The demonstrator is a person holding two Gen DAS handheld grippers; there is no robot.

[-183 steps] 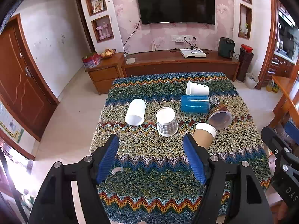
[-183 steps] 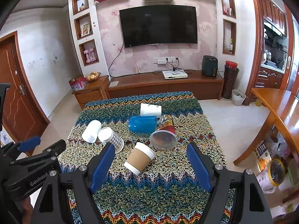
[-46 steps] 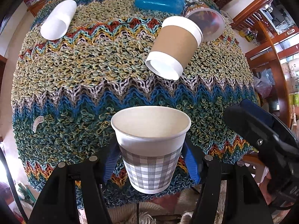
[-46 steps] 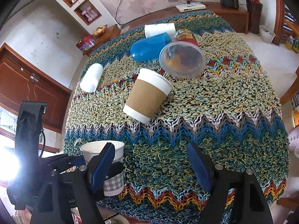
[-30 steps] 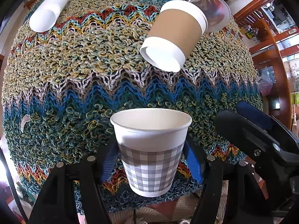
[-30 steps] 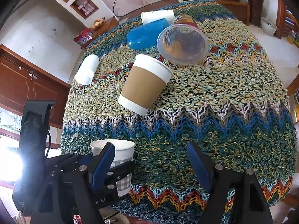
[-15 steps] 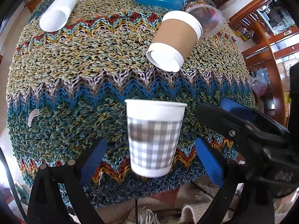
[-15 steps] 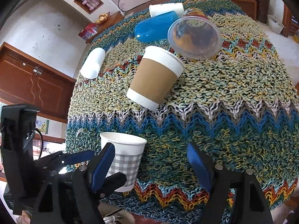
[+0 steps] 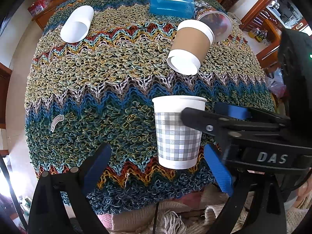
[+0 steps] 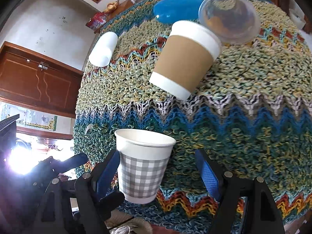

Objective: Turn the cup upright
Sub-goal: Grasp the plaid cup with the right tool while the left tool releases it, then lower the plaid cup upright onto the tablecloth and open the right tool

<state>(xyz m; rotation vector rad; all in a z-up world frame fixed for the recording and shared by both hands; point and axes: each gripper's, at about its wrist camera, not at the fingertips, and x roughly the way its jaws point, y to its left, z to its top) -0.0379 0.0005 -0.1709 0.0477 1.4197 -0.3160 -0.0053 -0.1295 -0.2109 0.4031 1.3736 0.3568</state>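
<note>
Now the checked cup [image 9: 177, 131] stands upright near the front edge of the tabletop [image 9: 109, 72], its inside hidden. The left gripper [image 9: 157, 170] has its fingers spread, not touching it. The right gripper [image 10: 157, 172] is also spread around the cup; a careless swing could tip it (the knitted cover looks uneven). The brown-sleeved cup [image 10: 185, 58] lies on its side
</note>
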